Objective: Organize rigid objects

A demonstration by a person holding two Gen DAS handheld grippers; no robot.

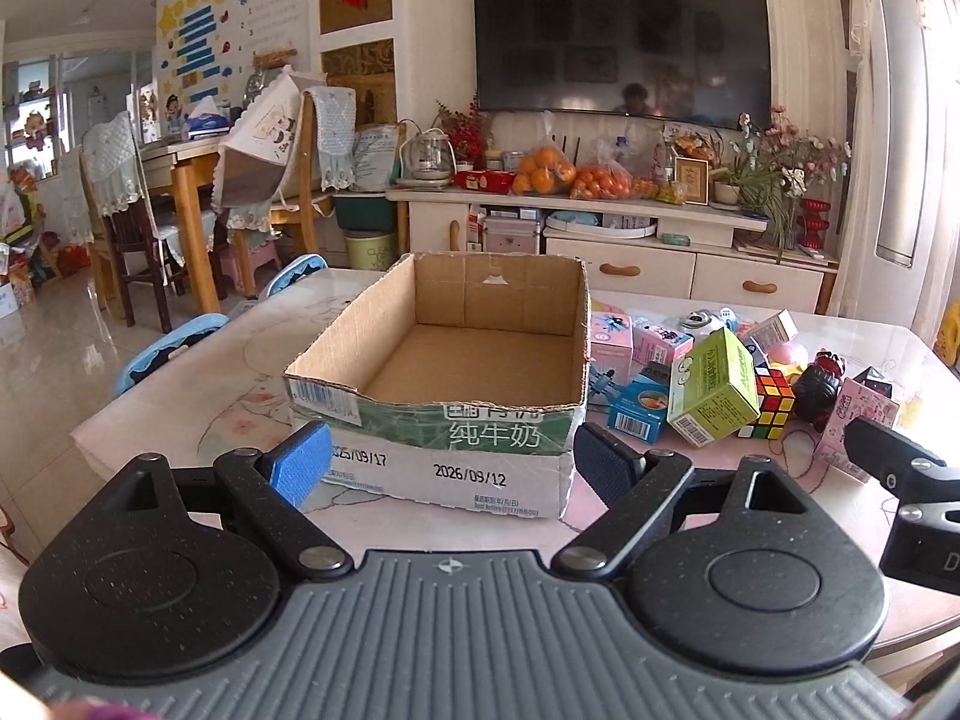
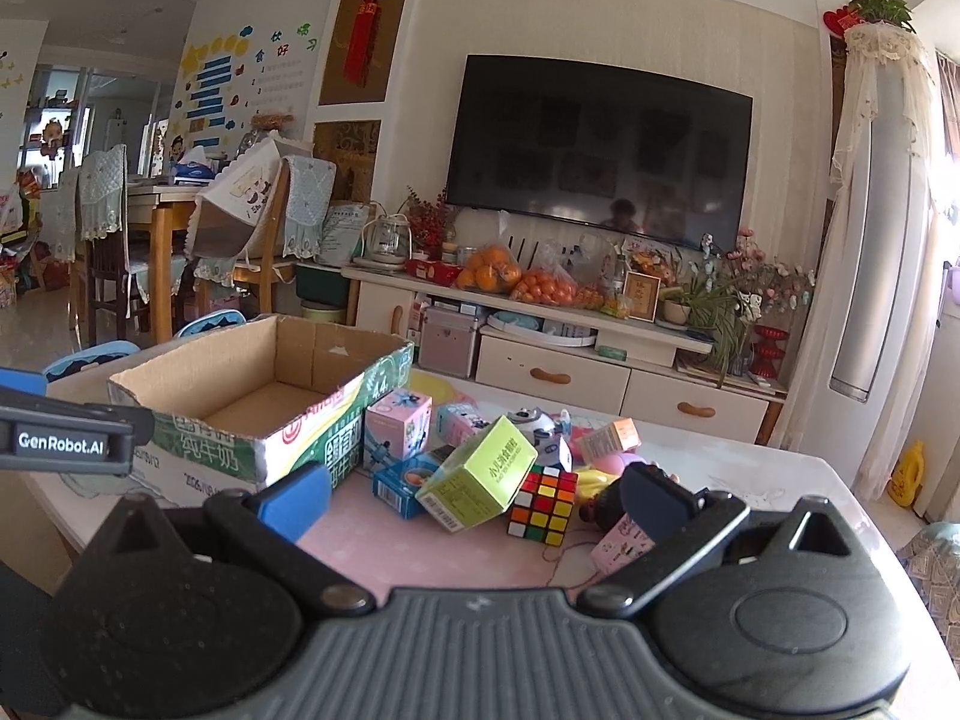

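Right gripper (image 2: pixel 474 495), fingers spread wide and empty, faces the clutter on the surface (image 2: pixel 420 546). Nearest: green carton (image 2: pixel 480 480), tilted, beside the Rubik's cube (image 2: pixel 543 504). Advisable: square the fingers to its flat faces. Left gripper (image 1: pixel 450 468), likewise wide and empty, fronts the empty cardboard box (image 1: pixel 444 420) beyond.

Bright daylight from right-side window, glare on table (image 1: pixel 888 354) & floor (image 1: pixel 54 348); strong fisheye bend at edges, dark vignette corners, centre sharp.

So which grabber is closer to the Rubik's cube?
Right. The right gripper hovers open just in front of the Rubik's cube; the left gripper faces the cardboard box, cube off to its right.
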